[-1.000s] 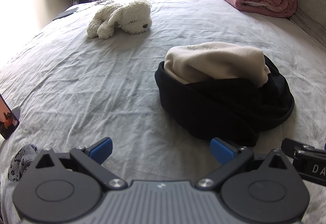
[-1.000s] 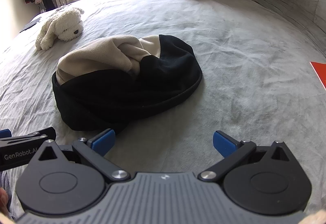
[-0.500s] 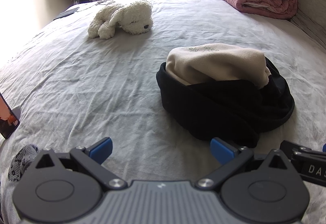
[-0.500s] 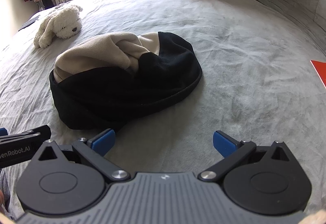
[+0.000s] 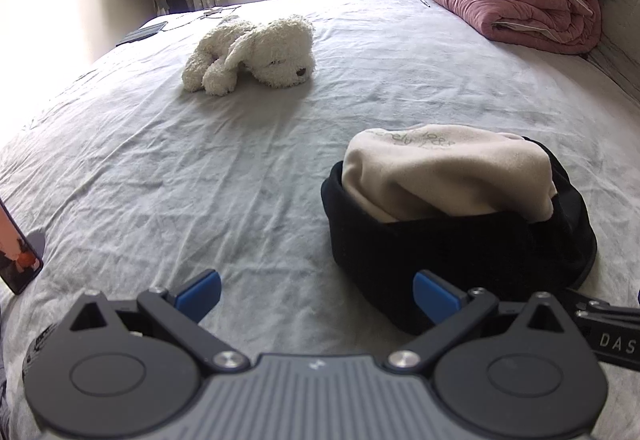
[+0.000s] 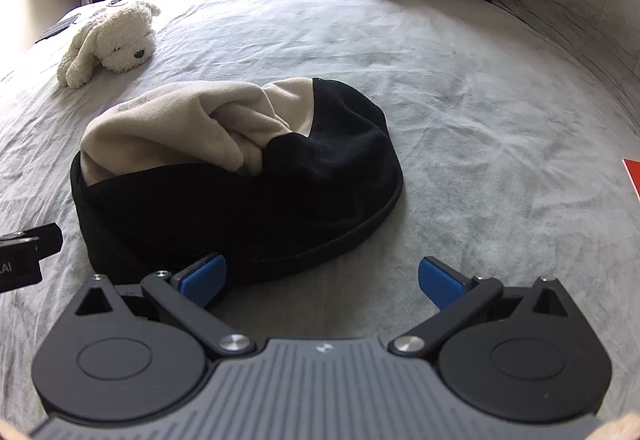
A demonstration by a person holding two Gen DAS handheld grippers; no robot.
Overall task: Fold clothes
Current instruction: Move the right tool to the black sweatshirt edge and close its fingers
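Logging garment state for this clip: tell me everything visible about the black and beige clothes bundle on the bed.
The clothes bundle is a rounded, unfolded heap: soft beige fleece-like fabric with faint printing on top, wrapped from below and on one side by black knit-looking cloth with a hemmed edge. It lies on the grey bedsheet. Both hand-held grippers, left and right, are open near its front edge, gripping nothing.
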